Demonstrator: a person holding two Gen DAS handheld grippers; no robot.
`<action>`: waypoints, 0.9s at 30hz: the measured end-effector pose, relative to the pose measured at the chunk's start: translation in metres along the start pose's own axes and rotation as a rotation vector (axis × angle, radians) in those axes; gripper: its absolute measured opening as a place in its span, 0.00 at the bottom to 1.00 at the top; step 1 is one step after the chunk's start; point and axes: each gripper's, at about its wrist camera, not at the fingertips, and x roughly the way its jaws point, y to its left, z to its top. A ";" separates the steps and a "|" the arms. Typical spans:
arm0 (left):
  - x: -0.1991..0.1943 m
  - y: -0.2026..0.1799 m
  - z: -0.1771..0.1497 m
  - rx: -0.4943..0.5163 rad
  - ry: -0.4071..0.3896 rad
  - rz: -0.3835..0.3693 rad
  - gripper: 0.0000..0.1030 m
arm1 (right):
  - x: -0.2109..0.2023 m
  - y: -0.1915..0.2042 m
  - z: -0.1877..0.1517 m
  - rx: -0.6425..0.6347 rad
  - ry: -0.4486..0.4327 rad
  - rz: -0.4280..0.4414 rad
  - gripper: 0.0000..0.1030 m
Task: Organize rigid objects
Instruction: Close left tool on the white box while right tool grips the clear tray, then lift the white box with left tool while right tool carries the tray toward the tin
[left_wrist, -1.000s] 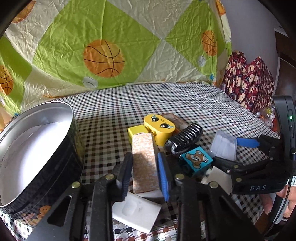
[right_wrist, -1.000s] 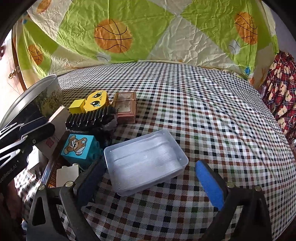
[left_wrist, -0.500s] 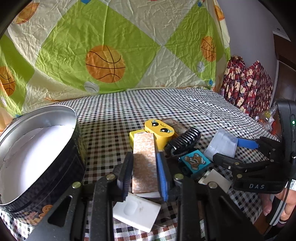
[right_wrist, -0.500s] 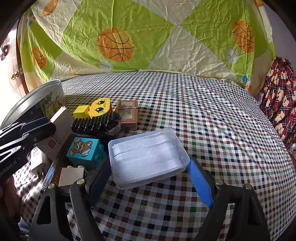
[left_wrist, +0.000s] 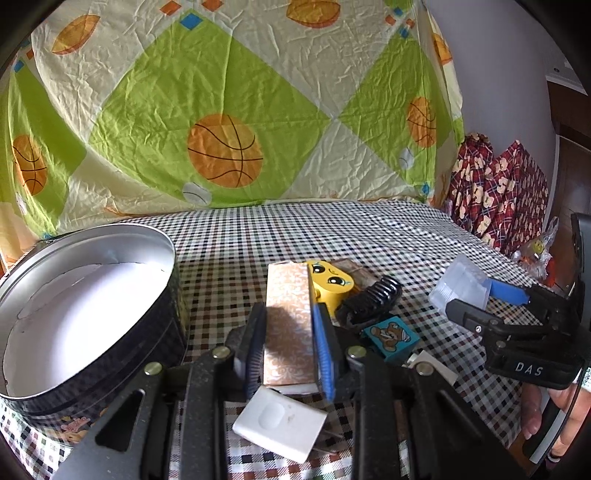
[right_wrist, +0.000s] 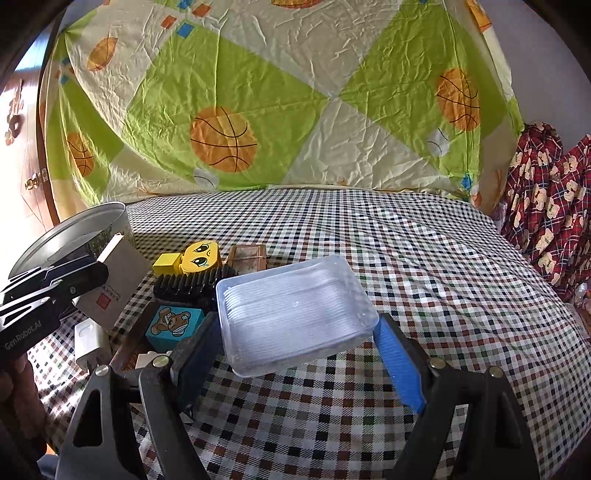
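A: Report the state of the left gripper (left_wrist: 290, 332).

B: Its jaws are clamped on a tall copper-patterned box (left_wrist: 289, 317). Both pads press the box's long sides. The box stands lifted above the checked tablecloth (left_wrist: 332, 232), with a white charger (left_wrist: 280, 424) lying under the gripper.

A: And the right gripper (right_wrist: 295, 343)?

B: Its jaws have just been closing, and they now grip a clear plastic container (right_wrist: 295, 306) by its two short ends. The container sits tilted between the blue pads, raised off the cloth. In the left wrist view the same container (left_wrist: 461, 286) shows at the far right, held in that gripper (left_wrist: 476, 299).

A: Where are the remaining objects?

B: They form a cluster between the two grippers: a yellow face block (right_wrist: 201, 254), a black ribbed comb-like piece (right_wrist: 192, 284) just in front of it, a blue bear block (right_wrist: 173, 326) nearer still, and a small brown framed item (right_wrist: 247, 254) beside the yellow block.

A: Location of the receptacle?

B: A round metal tin (left_wrist: 92, 314) stands open at the left of the left gripper, close to the held box, not touching it. Its inside shows a white lining.
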 end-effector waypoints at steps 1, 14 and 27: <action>-0.001 0.000 0.000 -0.001 -0.007 0.000 0.24 | -0.001 0.000 0.000 0.002 -0.009 -0.002 0.81; -0.011 -0.001 -0.002 -0.006 -0.061 0.001 0.24 | -0.011 0.000 -0.002 0.009 -0.072 -0.006 0.81; -0.024 -0.001 -0.004 -0.008 -0.139 0.019 0.24 | -0.026 -0.002 -0.005 0.014 -0.168 -0.026 0.81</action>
